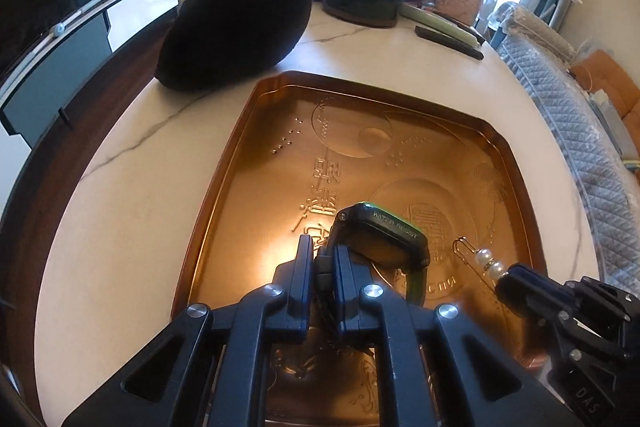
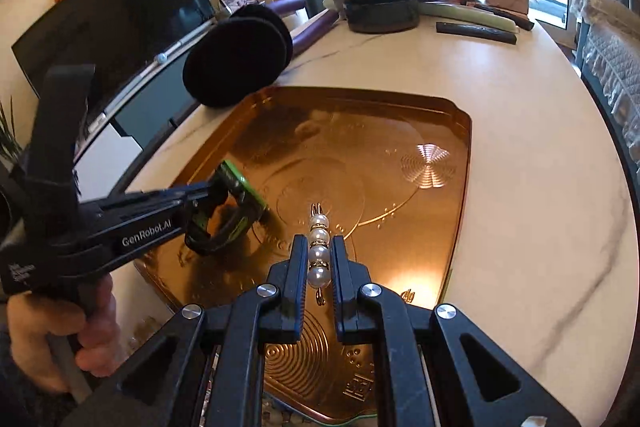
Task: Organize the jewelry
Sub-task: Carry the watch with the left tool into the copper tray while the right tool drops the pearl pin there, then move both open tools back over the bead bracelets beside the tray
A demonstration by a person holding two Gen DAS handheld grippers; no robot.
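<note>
A black digital watch (image 1: pixel 384 239) with green trim hangs just over the gold embossed tray (image 1: pixel 260 187). My left gripper (image 1: pixel 322 261) is shut on its strap. In the right wrist view the same watch (image 2: pixel 236 203) sits at the tip of the left gripper (image 2: pixel 212 195), over the left part of the tray (image 2: pixel 400 227). My right gripper (image 2: pixel 319 255) is shut on a pearl hairpin (image 2: pixel 319 247), whose gold clip end points away over the tray's middle. The left wrist view shows the hairpin (image 1: pixel 486 261) in the right gripper (image 1: pixel 506 277), to the right of the watch.
The tray lies on a white marble table (image 1: pixel 132 195). A black round cushion (image 1: pixel 236 27) rests just beyond the tray's far left corner. A dark round tin (image 1: pixel 360 3), a dark bar (image 1: pixel 448 43) and clutter stand at the table's far end. A quilted chair (image 1: pixel 560 107) is on the right. A hand (image 2: pixel 60 327) holds the left gripper.
</note>
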